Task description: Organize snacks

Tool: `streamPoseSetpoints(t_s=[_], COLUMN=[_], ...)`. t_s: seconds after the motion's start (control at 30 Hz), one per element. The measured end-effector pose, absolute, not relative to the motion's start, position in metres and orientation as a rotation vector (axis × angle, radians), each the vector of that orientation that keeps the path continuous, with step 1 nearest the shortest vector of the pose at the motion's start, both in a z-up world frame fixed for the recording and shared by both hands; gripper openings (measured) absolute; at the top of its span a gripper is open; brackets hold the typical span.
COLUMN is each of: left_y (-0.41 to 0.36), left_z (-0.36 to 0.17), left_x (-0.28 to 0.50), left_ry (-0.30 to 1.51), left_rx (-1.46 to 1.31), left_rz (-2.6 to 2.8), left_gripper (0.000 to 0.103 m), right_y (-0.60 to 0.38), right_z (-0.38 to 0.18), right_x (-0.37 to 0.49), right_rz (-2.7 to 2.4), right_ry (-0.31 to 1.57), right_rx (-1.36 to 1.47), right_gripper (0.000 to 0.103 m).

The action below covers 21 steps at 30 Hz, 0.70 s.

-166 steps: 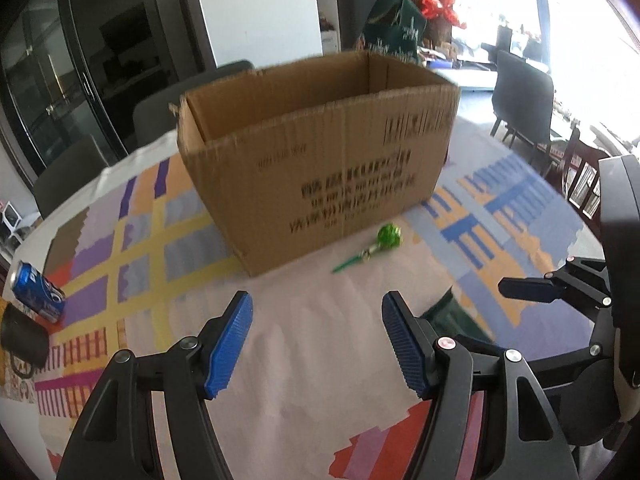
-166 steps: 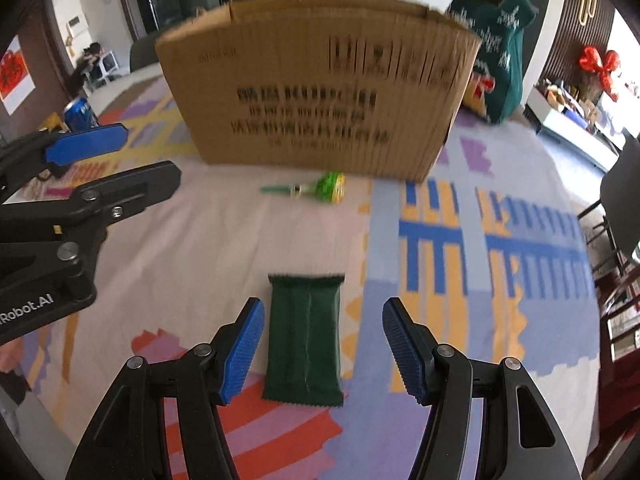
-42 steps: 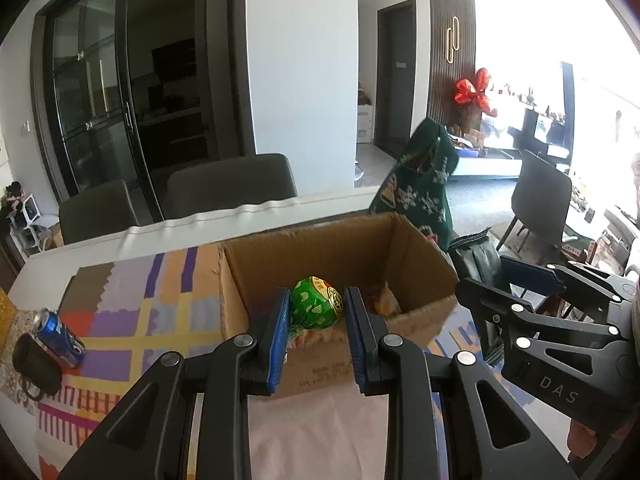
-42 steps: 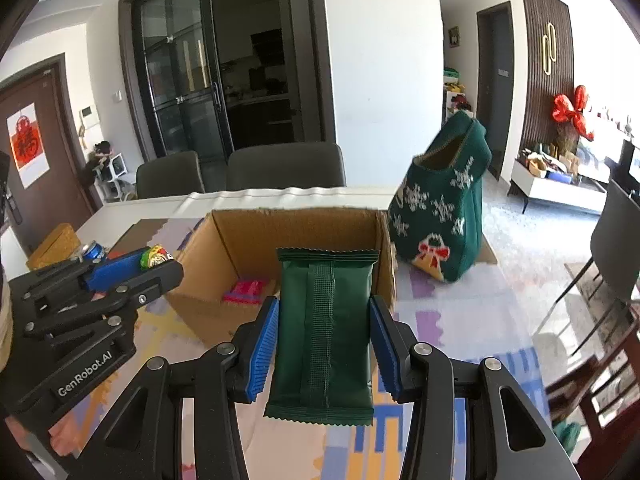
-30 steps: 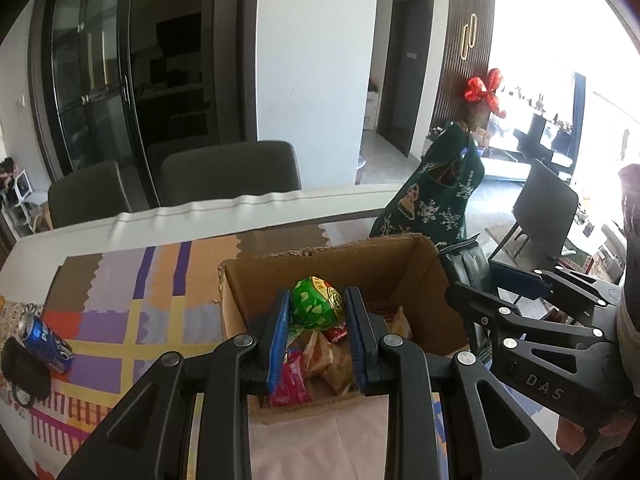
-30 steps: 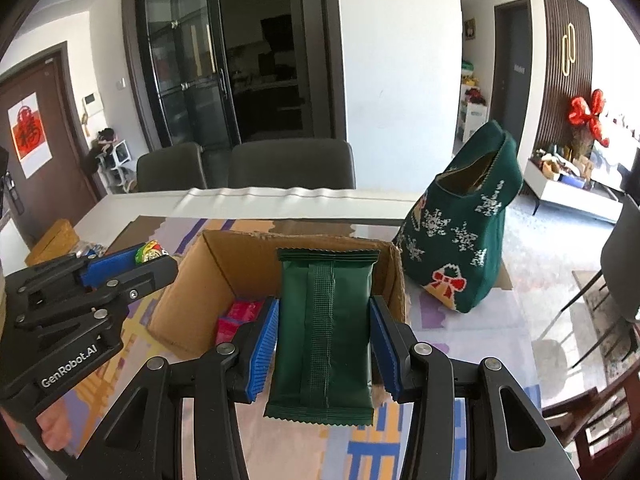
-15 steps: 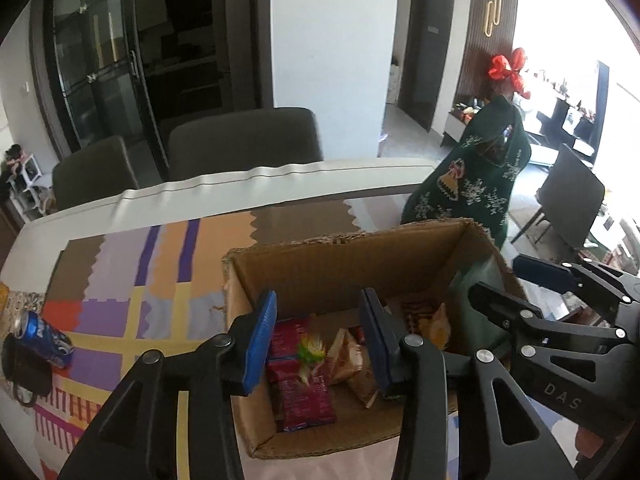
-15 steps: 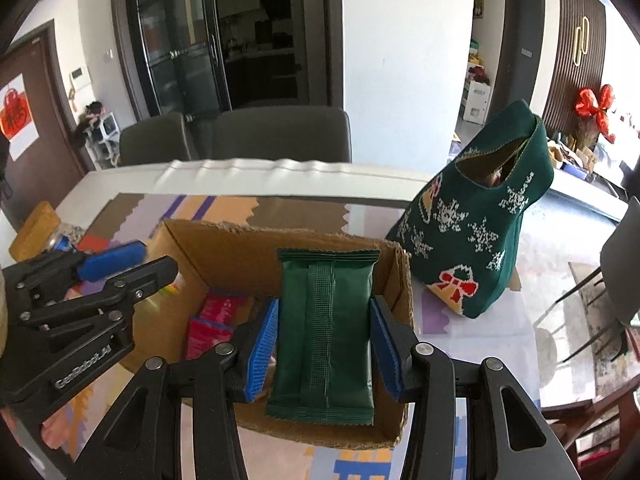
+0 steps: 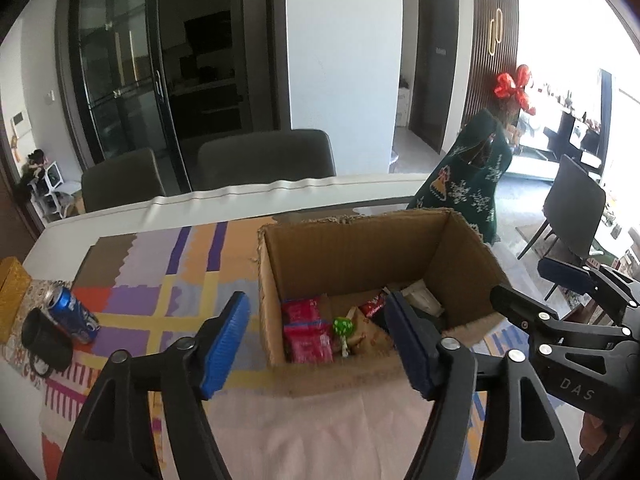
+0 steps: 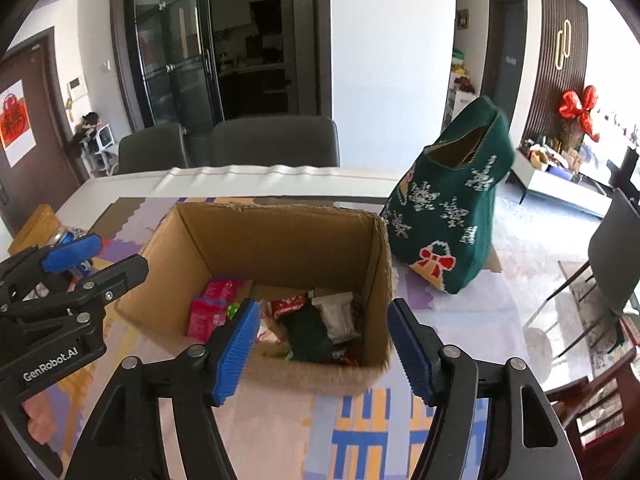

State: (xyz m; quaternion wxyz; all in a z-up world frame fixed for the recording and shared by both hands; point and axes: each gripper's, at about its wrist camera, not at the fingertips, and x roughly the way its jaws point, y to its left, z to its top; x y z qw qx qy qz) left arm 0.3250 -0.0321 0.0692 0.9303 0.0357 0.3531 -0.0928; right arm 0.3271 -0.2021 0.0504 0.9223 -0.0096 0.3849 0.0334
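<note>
An open cardboard box [image 9: 352, 252] stands on the patterned tablecloth; it also shows in the right wrist view [image 10: 280, 236]. Inside lie several snacks: red packets [image 9: 306, 334], a green lollipop [image 9: 343, 326], and a dark green packet [image 10: 310, 334] beside a white one [image 10: 334, 316]. My left gripper [image 9: 316, 344] is open and empty, held above the box's near left part. My right gripper [image 10: 320, 344] is open and empty above the box's near right part. Each gripper shows at the edge of the other's view.
A blue soda can [image 9: 72, 314] and a black cup [image 9: 44, 340] lie at the table's left edge. A green Christmas bag [image 10: 452, 208] stands right of the box. Grey chairs [image 9: 264, 160] stand behind the table.
Both grippers have opened. The lollipop dropped from the left gripper and the green packet from the right gripper; both now lie in the box.
</note>
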Motion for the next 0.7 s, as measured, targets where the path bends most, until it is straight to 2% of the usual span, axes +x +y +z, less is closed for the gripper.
streamPoseSetpoints(t_s=[0.3,0.7], left_y=[-0.025,-0.022], left_z=[0.087,0.095], left_x=[0.251,0.165], left_ry=[0.618,0.506], left_rx=[0.105,0.134], left_rz=[-0.16,-0.144], left_gripper=[0.088,0.101], right_y=[-0.202,-0.201], right_z=[0.072,0.081], right_x=[0.257,0.173], right_rz=[0.037,0.019], right_ry=[0.663,0.57], right_rx=[-0.025,-0.031], right_gripper=[0.08,0.085])
